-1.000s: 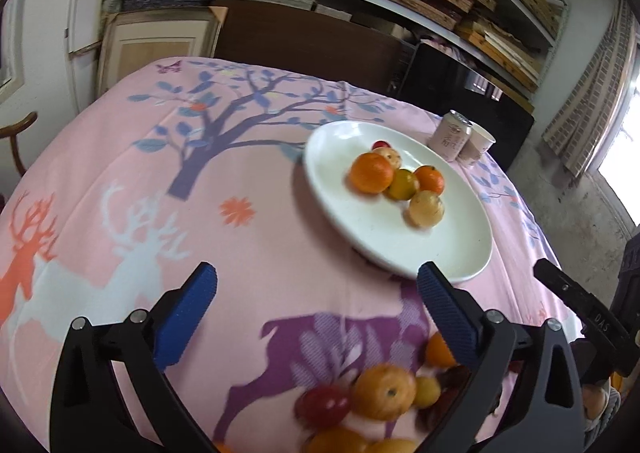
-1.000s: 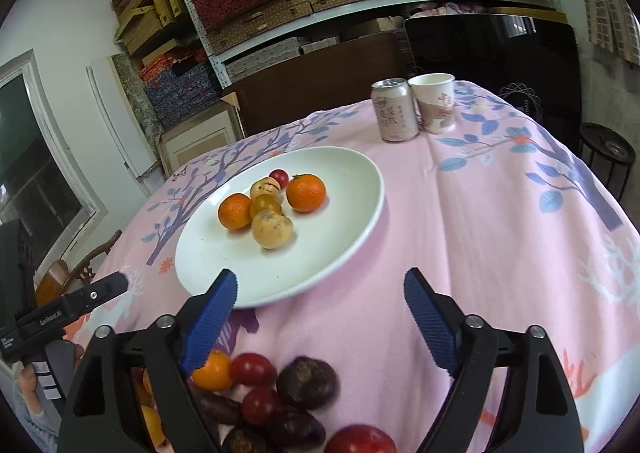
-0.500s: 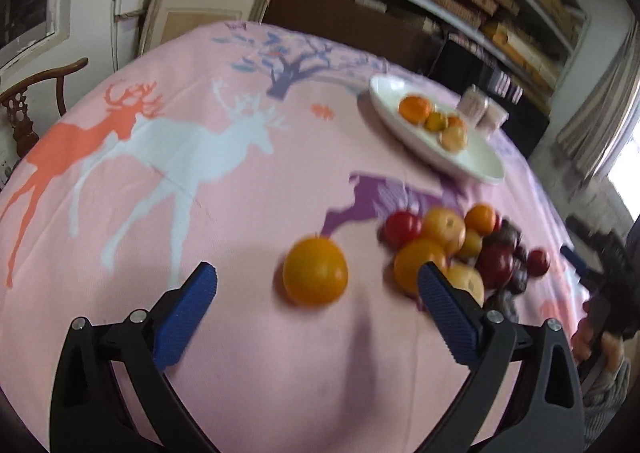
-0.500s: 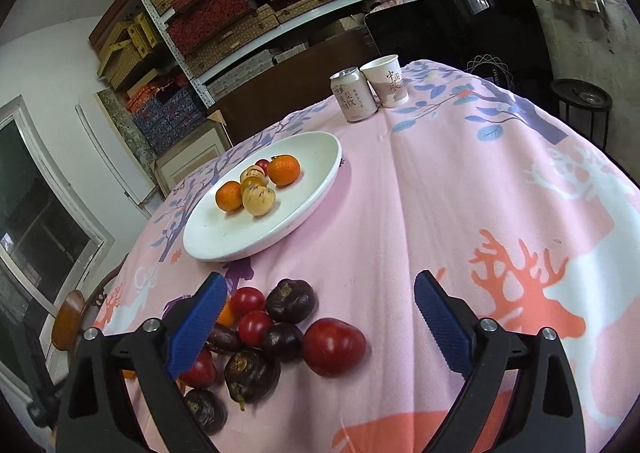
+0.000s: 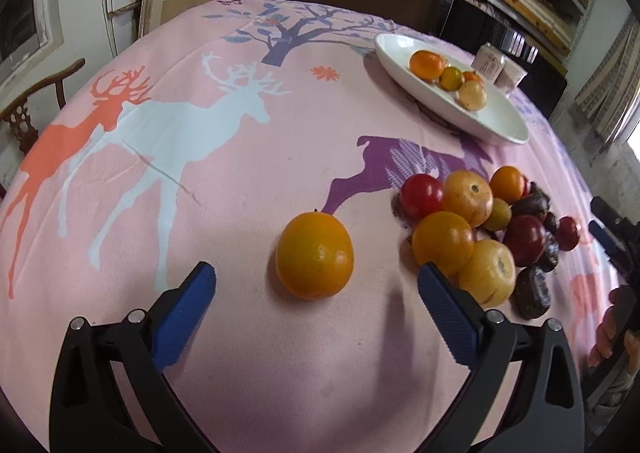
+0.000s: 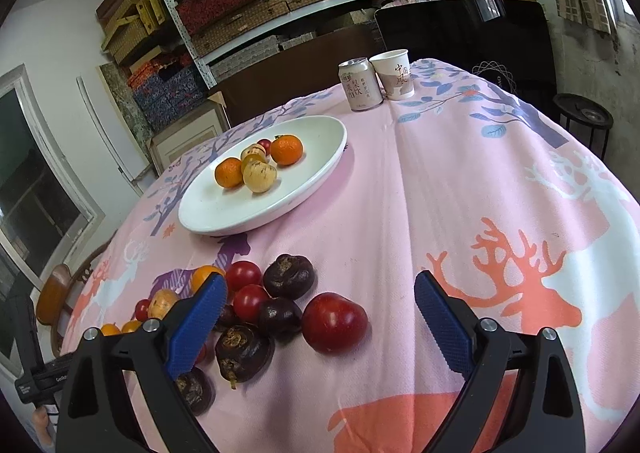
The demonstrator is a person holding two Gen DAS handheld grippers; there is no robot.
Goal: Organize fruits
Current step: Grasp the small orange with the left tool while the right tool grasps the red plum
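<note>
The white plate, the landmark here, holds only a small share of the fruit, so the sorting looks barely begun: on it I count two oranges, two pale yellowish fruits, one darker yellow one and one small red one half hidden behind them. Most of the fruit is not yet on it and lies on the pink tablecloth in a loose pile on the near side of the plate. Between both views I make out roughly three or four orange and yellow fruits, three or four red ones and about five dark wrinkled ones, though overlaps make the count uncertain. One lone orange sits apart from the pile, farther from the plate. The left gripper is spread wide and empty, with that orange just ahead between its blue pads. The right gripper has just been opening and stands wide, holding nothing, with a large red fruit and dark ones ahead. Beyond the plate stand one can and one paper cup, side by side.
</note>
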